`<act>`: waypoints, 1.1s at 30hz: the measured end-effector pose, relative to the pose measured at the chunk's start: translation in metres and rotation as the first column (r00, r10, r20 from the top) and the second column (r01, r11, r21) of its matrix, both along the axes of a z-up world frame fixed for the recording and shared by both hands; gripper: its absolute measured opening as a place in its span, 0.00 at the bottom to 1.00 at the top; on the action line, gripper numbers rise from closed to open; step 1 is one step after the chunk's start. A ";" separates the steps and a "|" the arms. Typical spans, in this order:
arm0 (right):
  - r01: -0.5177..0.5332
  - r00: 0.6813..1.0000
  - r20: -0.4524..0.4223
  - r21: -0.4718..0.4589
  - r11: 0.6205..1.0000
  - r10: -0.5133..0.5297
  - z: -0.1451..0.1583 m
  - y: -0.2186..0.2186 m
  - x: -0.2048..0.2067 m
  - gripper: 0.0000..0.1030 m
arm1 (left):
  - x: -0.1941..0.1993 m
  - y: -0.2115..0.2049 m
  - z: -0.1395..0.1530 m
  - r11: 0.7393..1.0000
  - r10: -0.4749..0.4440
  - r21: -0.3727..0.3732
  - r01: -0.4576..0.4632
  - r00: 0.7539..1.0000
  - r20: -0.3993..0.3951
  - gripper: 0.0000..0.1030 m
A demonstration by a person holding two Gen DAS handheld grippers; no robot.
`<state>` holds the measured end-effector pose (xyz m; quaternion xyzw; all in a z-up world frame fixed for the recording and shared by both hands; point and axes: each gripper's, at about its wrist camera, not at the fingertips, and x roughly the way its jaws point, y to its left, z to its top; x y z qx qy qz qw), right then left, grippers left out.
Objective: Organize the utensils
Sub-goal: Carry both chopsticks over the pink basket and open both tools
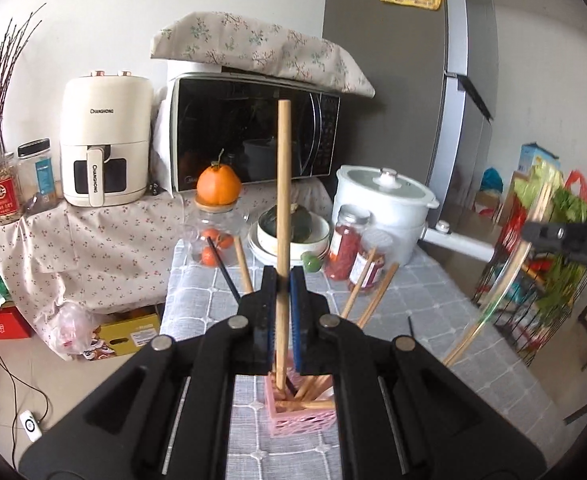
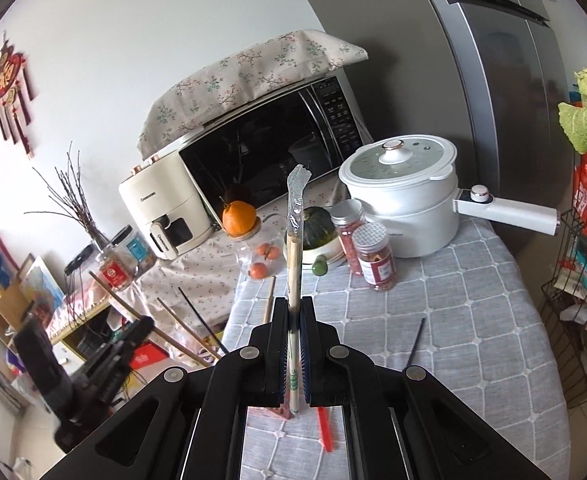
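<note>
My left gripper [image 1: 283,280] is shut on a wooden chopstick [image 1: 282,184] held upright, its lower end inside a pink lattice basket [image 1: 299,416] on the grey tablecloth. Several wooden chopsticks lean in that basket, with one black chopstick [image 1: 223,270]. My right gripper [image 2: 293,308] is shut on a plastic-wrapped pair of chopsticks [image 2: 295,248], held upright above the table. A corner of the pink basket [image 2: 269,412] shows under the right jaws. A black chopstick [image 2: 416,344] and a red straw [image 2: 325,428] lie on the tablecloth. The right gripper body appears at the right edge of the left wrist view [image 1: 573,236].
At the back of the table stand a white electric pot [image 2: 405,204], two red-filled jars [image 2: 373,256], a bowl holding a dark squash [image 1: 293,228] and a glass jar topped with an orange [image 1: 218,186]. A microwave [image 1: 253,136] and an air fryer [image 1: 105,136] sit behind. A wire rack [image 2: 581,304] stands right.
</note>
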<state>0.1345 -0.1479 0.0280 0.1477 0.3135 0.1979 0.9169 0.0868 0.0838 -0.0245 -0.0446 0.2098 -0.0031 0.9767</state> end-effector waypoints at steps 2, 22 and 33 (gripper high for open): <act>-0.005 1.000 0.005 -0.006 1.000 0.005 -0.001 0.006 0.001 0.05 | 0.005 -0.001 -0.010 1.000 -0.005 0.015 0.006 0.999 -0.032 0.07; -0.009 1.000 0.027 -0.012 1.000 0.010 0.003 0.014 -0.001 0.05 | 0.014 0.005 -0.038 0.998 0.004 -0.061 -0.018 0.976 -0.216 0.49; -0.035 0.994 0.106 0.038 0.999 0.031 0.018 0.036 -0.002 0.05 | -0.016 0.028 -0.010 0.984 0.066 -0.151 -0.098 0.976 -0.205 0.79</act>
